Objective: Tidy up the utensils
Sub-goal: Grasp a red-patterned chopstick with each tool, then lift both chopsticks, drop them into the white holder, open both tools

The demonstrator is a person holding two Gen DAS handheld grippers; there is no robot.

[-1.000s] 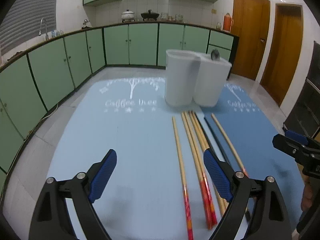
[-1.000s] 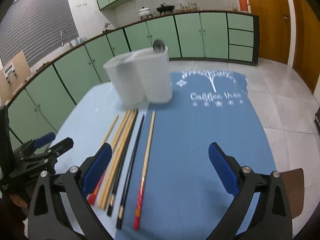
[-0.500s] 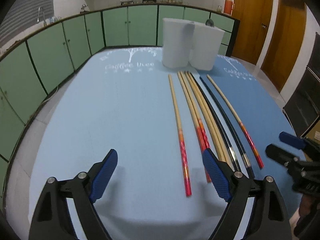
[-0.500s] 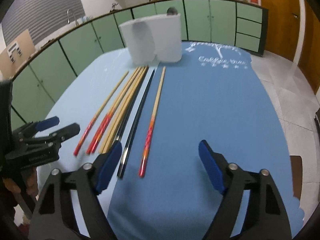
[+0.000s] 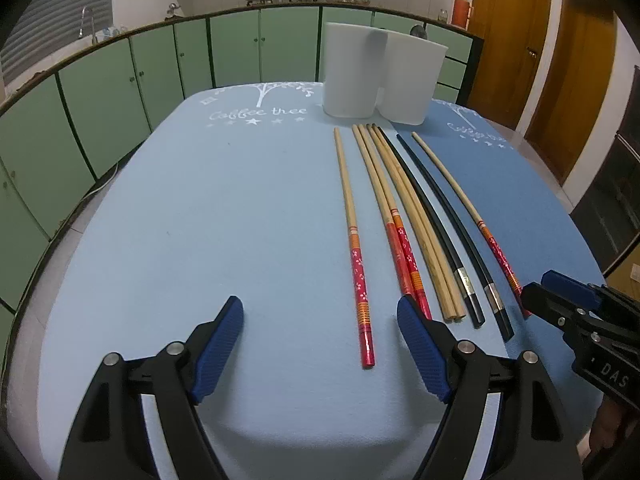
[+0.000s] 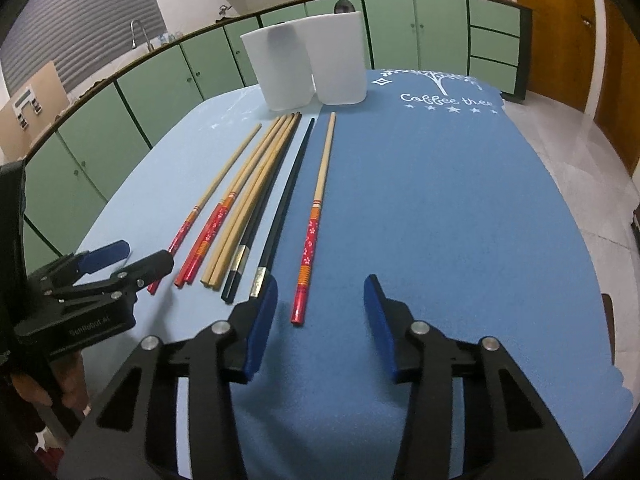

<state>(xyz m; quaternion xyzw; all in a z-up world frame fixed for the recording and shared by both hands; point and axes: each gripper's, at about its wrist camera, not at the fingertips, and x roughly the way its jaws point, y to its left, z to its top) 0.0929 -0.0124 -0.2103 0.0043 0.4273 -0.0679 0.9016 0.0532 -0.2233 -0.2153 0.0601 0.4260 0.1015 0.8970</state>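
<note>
We are in a kitchen with green cabinets along the walls, working over a table covered by two blue mats printed with a white tree. Eight chopsticks lie in a loose row ahead of us, thin ends towards a white double holder at the far end of the mats.

Our left gripper hangs just above the mat, spread wide and empty; one red-ended chopstick lies between its blue pads, its end just ahead of them. Our right gripper is equally wide and empty, with another red-ended chopstick just ahead of it, nearer its left pad.

We judge these sticks light and stiff, and the black pair probably smooth enough to slip. Lying flat, each gives the pads little height to catch — so the thick decorated end nearest us looks the best place to pinch, squarely across the stick so it does not roll or swing.

The holder's inside is hidden from both cameras; a dark rounded thing peeks above its rim — perhaps a spoon, we cannot tell. The middle sticks lie touching, so picking one alone may disturb its neighbours.
</note>
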